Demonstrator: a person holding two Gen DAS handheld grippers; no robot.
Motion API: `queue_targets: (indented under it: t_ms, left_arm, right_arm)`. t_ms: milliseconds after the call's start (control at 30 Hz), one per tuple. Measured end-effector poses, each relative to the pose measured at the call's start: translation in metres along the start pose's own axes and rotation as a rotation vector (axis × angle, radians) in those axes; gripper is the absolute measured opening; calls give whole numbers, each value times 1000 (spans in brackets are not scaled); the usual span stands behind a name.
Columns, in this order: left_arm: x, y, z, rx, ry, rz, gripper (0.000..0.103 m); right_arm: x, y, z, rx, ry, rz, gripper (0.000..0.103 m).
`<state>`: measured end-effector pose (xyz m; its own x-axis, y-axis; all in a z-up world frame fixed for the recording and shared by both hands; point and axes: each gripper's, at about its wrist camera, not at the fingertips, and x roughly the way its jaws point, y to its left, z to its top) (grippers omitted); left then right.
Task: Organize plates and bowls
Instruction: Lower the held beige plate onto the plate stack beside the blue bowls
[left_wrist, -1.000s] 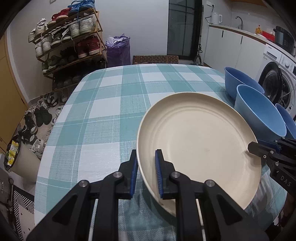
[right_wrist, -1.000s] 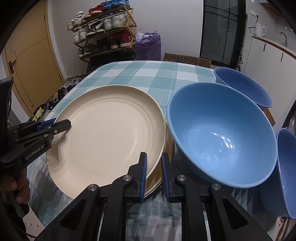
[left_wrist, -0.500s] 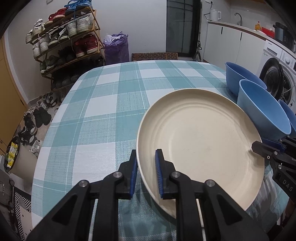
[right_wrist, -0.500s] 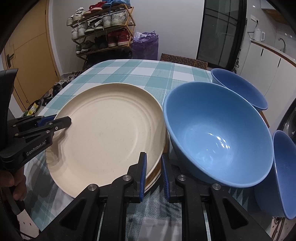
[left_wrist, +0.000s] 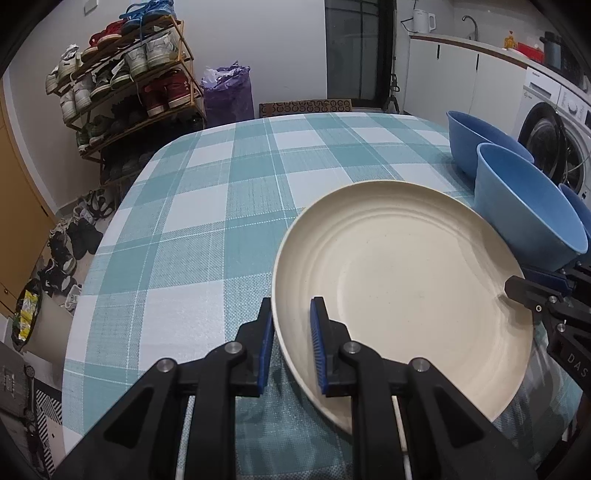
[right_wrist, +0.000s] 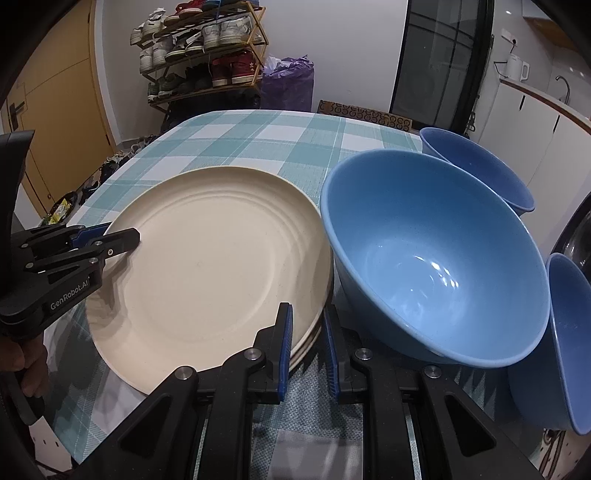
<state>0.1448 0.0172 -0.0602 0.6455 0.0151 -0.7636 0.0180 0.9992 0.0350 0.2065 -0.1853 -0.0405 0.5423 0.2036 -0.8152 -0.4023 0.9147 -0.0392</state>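
A stack of cream plates lies at the near right part of the checked table. My left gripper is shut on the stack's left rim, one pad above and one below; in the right wrist view this left gripper bites the far left rim. My right gripper is shut on the opposite rim, where the layered plate edges show; the left wrist view has that right gripper at the right edge. A light blue bowl stands touching the stack on its right.
A darker blue bowl sits behind the light one, and a third blue bowl is at the right table edge. A hand holds the left gripper. A shoe rack and washing machine flank the table.
Both grippers keep their hold on the plate rims. The plates and grippers have shifted only slightly against the table and bowls.
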Motion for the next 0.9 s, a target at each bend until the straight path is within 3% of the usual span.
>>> queue_targets:
  t_ms: [900]
  left_arm:
    - [2,-5,0,24,-7,13,20]
  right_arm:
    - [2,1,-4,2,1,-13,17]
